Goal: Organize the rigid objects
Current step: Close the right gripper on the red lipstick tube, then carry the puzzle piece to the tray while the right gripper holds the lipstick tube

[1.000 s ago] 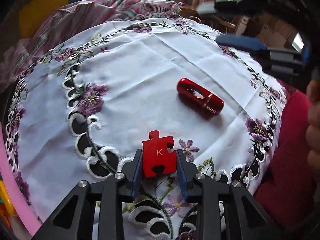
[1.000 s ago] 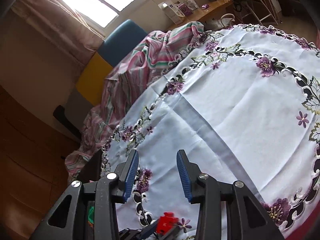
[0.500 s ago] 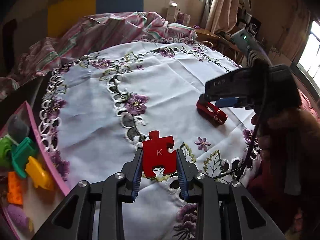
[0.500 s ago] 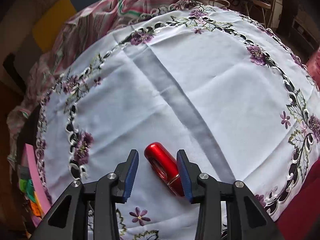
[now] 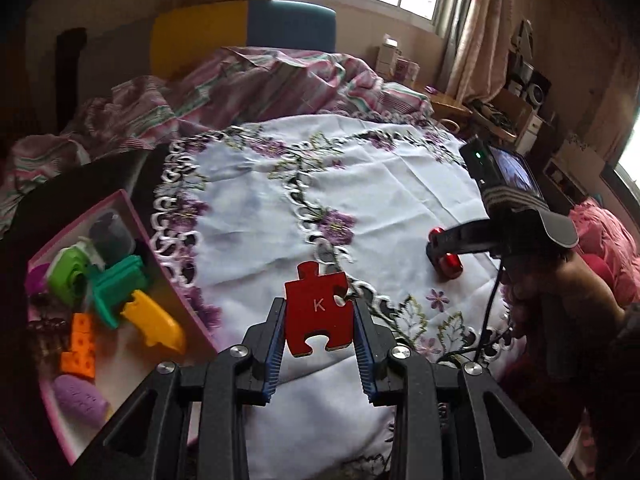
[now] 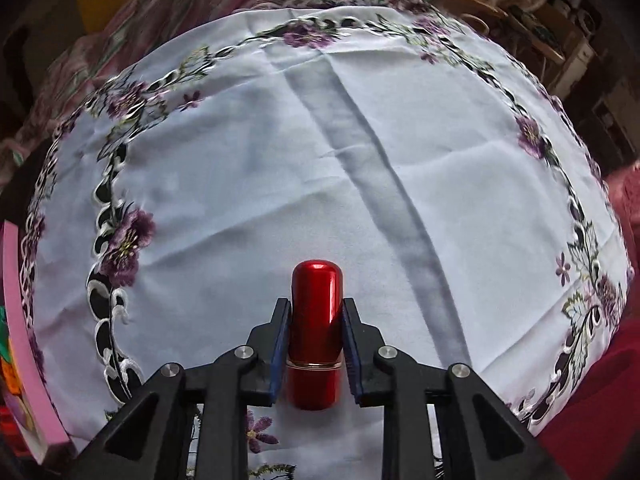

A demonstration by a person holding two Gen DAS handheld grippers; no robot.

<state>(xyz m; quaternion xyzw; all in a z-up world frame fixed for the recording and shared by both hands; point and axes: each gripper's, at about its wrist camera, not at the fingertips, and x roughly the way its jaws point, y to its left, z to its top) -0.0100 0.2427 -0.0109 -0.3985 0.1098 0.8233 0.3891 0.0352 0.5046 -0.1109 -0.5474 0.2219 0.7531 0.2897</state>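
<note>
One red puzzle piece (image 5: 318, 314) and one red cylinder (image 6: 315, 332), each tool-gripped.

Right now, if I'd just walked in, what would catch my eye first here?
Probably the two red things in the clamps: the left gripper holds a red puzzle piece marked K up over the embroidered tablecloth, and the right gripper is shut on a shiny red cylinder lying on that cloth. Then the pink box of colourful toys at the cloth's left edge.
</note>
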